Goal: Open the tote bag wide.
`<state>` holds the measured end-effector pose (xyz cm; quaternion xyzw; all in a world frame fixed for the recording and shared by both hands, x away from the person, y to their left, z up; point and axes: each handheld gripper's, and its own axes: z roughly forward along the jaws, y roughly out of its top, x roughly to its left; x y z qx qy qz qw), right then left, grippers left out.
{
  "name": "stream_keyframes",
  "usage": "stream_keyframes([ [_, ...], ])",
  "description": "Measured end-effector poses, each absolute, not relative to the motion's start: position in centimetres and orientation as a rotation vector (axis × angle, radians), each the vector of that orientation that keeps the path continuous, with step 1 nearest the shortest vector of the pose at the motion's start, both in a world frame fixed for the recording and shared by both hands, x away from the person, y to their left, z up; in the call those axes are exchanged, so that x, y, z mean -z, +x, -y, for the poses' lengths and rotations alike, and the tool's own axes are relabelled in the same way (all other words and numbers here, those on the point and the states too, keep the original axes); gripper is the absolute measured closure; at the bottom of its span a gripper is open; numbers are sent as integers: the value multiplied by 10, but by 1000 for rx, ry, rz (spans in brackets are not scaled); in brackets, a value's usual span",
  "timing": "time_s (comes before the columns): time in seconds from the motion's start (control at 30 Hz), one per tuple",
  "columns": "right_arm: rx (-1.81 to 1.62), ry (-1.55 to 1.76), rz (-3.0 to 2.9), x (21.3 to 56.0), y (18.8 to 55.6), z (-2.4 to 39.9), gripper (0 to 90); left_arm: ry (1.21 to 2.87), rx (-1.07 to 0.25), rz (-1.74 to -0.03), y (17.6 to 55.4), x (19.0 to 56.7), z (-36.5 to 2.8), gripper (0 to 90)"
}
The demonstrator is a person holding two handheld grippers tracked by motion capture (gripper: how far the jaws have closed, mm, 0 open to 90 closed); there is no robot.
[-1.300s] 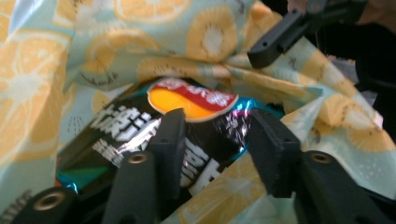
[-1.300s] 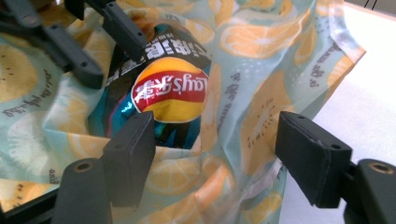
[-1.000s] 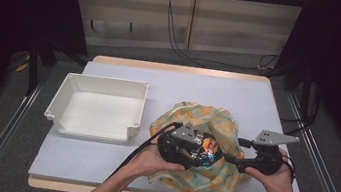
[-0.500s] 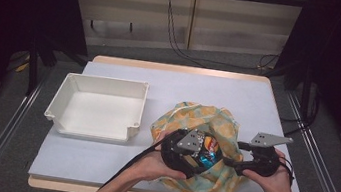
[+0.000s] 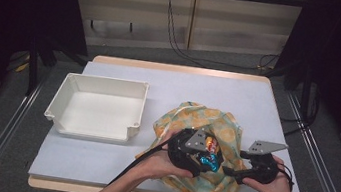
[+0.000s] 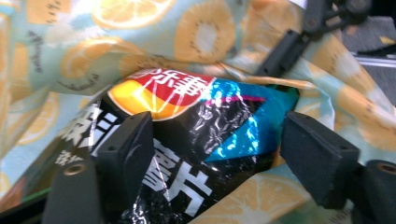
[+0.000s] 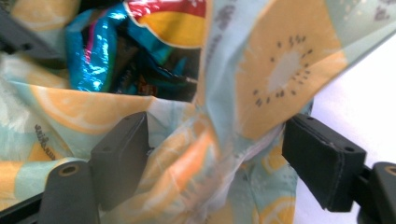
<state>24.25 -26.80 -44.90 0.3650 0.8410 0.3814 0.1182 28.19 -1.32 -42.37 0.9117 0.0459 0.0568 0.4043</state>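
Both sets of jaws have just been opening: left gripper [image 5: 200, 159] wide astride the snack packet [image 6: 196, 135] in the fruit-print bag [image 5: 226, 134]; right gripper [image 5: 228, 172] gapes around a fabric fold, packet just left.

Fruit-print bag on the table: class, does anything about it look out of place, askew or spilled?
Nothing has spilled. The fruit-print bag lies crumpled on its side near the table's front edge, its mouth gaping, with a shiny snack packet poking out. The white tray beside it sits square and empty.
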Motion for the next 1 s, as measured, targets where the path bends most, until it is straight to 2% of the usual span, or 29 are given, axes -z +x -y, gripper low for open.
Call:
stream_keyframes([
  [0.1,-1125,1085,-2448,450,242,273,215,2308,-142,-100,280,425,14,230],
  [0.43,-1151,1081,-2439,447,243,272,206,2379,-203,-49,276,434,19,245],
  [0.57,-1156,1080,-2437,447,242,273,203,2399,-254,-21,272,438,22,230],
  [0.67,-1153,1085,-2435,447,242,273,204,2406,-308,-11,269,439,23,254],
  [0.7,-1153,1087,-2436,447,242,273,204,2407,-320,1,269,439,23,274],
  [0.77,-1152,1084,-2436,447,242,273,207,2397,-332,-16,269,437,22,399],
  [0.83,-1156,1086,-2435,447,242,273,209,2394,-300,-20,273,435,19,595],
  [0.87,-1154,1085,-2430,447,242,273,209,2394,-300,-20,273,435,19,650],
  [1.0,-1160,1079,-2432,447,242,273,210,2363,-215,-74,279,435,14,761],
])
